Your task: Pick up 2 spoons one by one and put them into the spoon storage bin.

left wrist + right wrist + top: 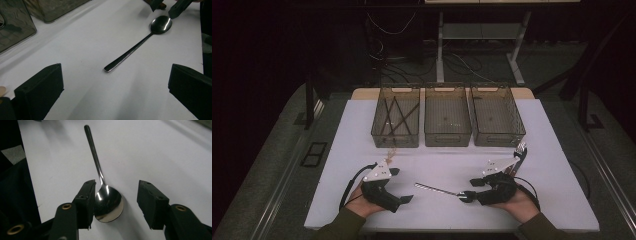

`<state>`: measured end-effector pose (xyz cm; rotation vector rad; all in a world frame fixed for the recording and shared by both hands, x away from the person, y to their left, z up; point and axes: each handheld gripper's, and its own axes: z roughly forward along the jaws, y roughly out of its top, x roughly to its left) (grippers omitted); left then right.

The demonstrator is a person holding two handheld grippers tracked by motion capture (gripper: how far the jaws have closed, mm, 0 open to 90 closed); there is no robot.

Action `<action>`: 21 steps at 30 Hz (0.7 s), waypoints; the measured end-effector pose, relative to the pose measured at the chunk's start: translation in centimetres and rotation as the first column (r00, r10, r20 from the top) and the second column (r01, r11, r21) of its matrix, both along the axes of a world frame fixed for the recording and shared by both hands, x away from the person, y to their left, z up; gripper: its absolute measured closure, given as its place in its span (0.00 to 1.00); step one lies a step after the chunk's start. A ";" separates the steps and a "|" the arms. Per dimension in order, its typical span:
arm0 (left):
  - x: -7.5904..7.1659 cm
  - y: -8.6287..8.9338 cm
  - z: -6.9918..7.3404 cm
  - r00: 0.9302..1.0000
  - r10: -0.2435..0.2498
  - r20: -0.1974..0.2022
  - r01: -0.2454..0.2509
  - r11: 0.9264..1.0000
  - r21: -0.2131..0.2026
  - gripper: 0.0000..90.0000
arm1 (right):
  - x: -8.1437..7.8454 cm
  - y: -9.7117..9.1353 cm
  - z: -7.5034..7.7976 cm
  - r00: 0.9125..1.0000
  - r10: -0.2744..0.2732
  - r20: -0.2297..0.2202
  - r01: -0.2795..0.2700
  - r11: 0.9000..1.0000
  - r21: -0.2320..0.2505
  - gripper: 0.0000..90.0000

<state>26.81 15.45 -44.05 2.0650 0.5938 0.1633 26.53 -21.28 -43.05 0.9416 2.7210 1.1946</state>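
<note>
spoon [107, 202] pos: flat on white table [557, 150], near the person's edge, between the two hands; bowl end toward r side, handle tip toward l.
long axis: runs across the table, roughly l-r, slight tilt in high view; in right gripper view handle runs straight away from the jaws.
right gripper [116, 203]: jaws part open, straddling the bowl. l-hand pad in that view at or just beside the bowl rim, other pad apart from it w/ a clear gap. no squeeze seen; not gripped yet.
left gripper [115, 92]: jaws wide, nothing between them, pointed at handle tip, which lies well ahead of the pads.
nearer hand: right, by far; already at the bowl. left only faces the handle end.
judgement: next move turns on bowl width vs jaw gap; closing here would pinch the bowl edge-on; smooth curved metal, may slip.
spoon material: polished steel, mirror finish, oval bowl, thin straight handle w/ rounded tip.
pads: matt black blocks, square-faced.
bins [447, 120]: three clear smoky plastic trays in a row at far side, well apart from spoon; l one holds thin dark sticks, contents otherwise unclear.
table surface: plain white, smooth, matt.
</note>
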 end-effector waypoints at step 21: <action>0.0 -0.1 0.0 1.000 -0.012 0.004 0.012 1.000 0.011 0.00 | 0.0 0.7 -1.2 0.997 0.060 -0.045 -0.062 0.996 -0.063 0.68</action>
